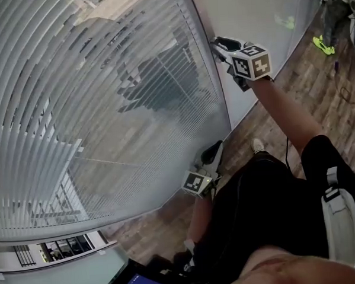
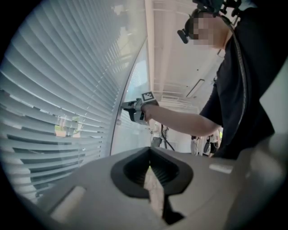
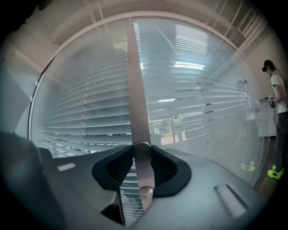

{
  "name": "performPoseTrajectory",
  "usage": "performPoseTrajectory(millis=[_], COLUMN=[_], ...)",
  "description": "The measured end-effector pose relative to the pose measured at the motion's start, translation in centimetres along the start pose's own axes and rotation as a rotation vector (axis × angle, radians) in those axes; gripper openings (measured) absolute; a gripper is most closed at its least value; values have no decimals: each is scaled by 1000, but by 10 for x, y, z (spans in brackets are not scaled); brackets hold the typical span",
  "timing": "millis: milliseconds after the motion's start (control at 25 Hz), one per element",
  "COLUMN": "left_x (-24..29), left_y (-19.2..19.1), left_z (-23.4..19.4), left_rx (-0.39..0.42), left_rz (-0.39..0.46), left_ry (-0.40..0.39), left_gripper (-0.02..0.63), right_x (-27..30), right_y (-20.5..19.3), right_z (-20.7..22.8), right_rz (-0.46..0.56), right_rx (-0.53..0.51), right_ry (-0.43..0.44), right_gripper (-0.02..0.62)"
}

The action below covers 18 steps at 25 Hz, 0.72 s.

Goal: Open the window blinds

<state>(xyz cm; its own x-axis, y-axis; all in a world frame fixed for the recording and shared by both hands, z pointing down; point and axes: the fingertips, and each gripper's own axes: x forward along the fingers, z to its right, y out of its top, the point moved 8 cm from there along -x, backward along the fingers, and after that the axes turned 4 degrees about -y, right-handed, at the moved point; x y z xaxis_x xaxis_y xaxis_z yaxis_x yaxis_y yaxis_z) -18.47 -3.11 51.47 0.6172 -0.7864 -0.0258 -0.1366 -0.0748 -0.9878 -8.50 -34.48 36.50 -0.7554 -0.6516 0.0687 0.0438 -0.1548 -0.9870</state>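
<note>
My left hand-held gripper (image 1: 212, 151) hangs low by my hip, jaws together, empty. My right hand-held gripper (image 1: 221, 46) is clamped on the tilt wand (image 3: 136, 90) at the right edge of the window blinds (image 1: 92, 101). I judge it best to roll the wand evenly about its own line, without pulling.

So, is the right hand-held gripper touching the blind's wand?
Touching. In the right gripper view the wand runs between the jaws of the right hand-held gripper, with both pads closed against it.

One slatted window blind (image 1: 93, 113), one tilt wand (image 3: 137, 112), and two claws, namely one left claw (image 1: 216, 148) and one right claw (image 1: 217, 44)
</note>
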Motion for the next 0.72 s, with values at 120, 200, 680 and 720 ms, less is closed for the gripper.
performPoseTrajectory(millis=[120,200,680,720], left_x=[0,1,-1,-1], left_y=[0,0,0,0], left_z=[1,0,0,0], left_rx=[2,3,5,5], left_rz=[0,0,2,2], left_ry=[-2,-4,-3,-3], left_gripper=[2,2,2,2], right_x=[-1,-1,1,1], right_y=[0,0,-1,0], right_z=[0,1,-1,-1], right_rz=[-1,-1,-1,-1], right_rx=[2,4,-2,-2], right_ry=[2,2,5,5], right_gripper=[126,126,126,126])
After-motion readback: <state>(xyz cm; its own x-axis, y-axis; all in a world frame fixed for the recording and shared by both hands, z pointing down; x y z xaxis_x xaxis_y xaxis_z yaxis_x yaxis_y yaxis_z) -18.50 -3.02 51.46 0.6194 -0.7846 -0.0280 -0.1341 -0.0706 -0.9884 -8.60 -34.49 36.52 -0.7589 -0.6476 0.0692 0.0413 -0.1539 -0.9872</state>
